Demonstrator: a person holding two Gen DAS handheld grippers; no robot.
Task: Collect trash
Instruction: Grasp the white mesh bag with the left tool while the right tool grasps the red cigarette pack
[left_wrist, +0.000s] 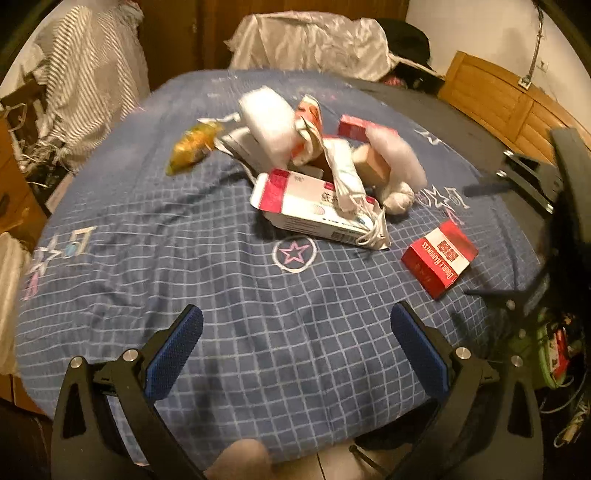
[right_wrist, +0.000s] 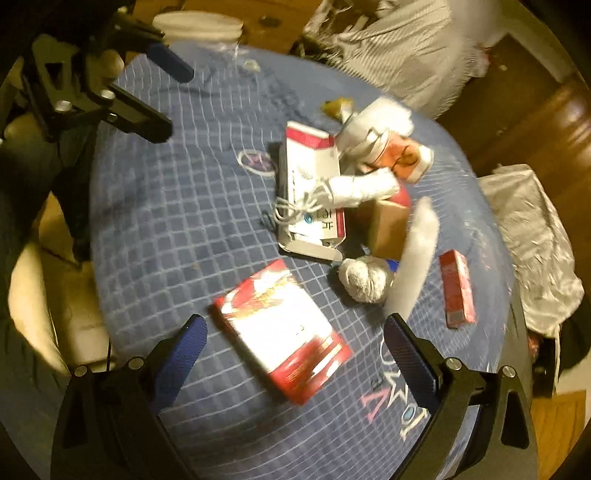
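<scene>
Surface: lying under everything, a blue grid-patterned cloth with star prints, covering what looks like a round desk.
Trash pile: sitting mid-cloth, a red-and-white flattened carton tangled with white cord, white foam pieces and a crumpled white tissue ball crowding around it.
Nearest target: lying flat and apart from the pile, a red cigarette pack with white and gold print, just ahead of the right gripper.
Right fingers: spreading wide, holding nothing, straddling the pack's line.
Left gripper: hovering over bare cloth, fingers wide and empty.
Doing it well: probably lowering squarely, closing across the pack's narrow sides, avoiding bunching the cloth.
Stragglers: waiting at the edges, a yellow snack wrapper and a slim red box.
</scene>
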